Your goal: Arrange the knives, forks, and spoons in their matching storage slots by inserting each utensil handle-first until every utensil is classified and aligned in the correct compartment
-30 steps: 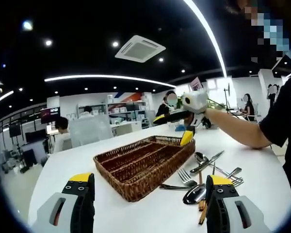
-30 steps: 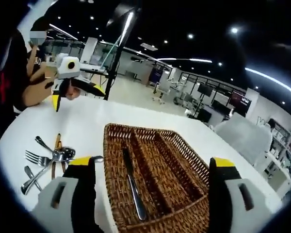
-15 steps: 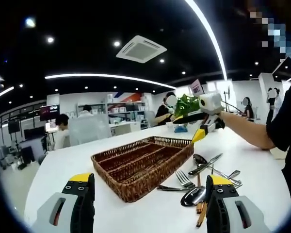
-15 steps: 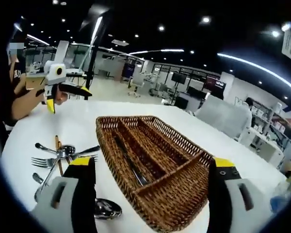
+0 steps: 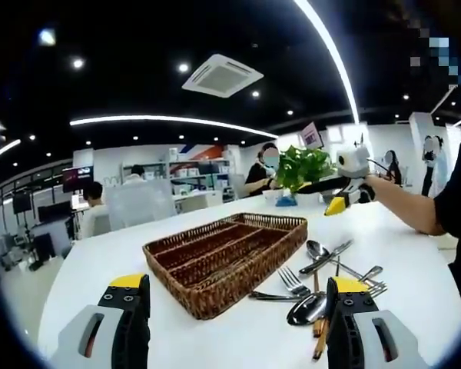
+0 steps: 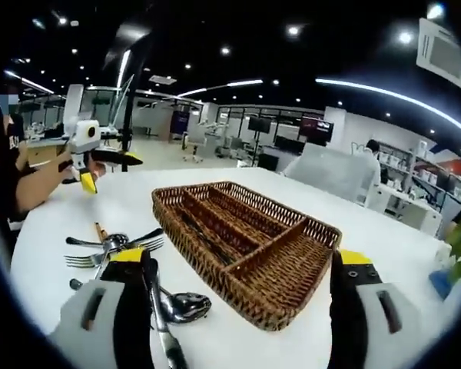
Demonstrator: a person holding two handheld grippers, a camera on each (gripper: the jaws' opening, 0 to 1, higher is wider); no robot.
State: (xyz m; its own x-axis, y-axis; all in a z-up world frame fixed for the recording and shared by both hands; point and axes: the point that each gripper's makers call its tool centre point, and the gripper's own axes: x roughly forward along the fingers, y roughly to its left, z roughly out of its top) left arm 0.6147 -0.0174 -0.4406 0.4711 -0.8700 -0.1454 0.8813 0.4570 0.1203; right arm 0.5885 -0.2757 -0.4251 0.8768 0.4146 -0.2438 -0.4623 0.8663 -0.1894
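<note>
Left gripper view gives me my own left gripper (image 5: 234, 323) low at the frame's bottom, jaws spread wide with nothing between them, looking across the white round table (image 5: 138, 338) toward the brown woven wicker cutlery tray (image 5: 227, 260). The tray's long dividers run away from me, so I judge a handle-first insertion would follow those slots lengthwise. Just right of the tray lies the loose heap of steel forks, spoons and knives (image 5: 323, 280), overlapping one another, with a wooden-handled piece poking out beneath; they sit close to the tray, presumably to keep each transfer short. The right gripper (image 5: 346, 201) is raised above the far side of the table, well clear of the pile. In the right gripper view its jaws are likewise apart and empty, with the tray (image 6: 246, 238) ahead and the utensils (image 6: 127, 254) to its left. One long dark piece seems to lie in a slot already, though I cannot tell which kind. Most of the sorting looks undone.
</note>
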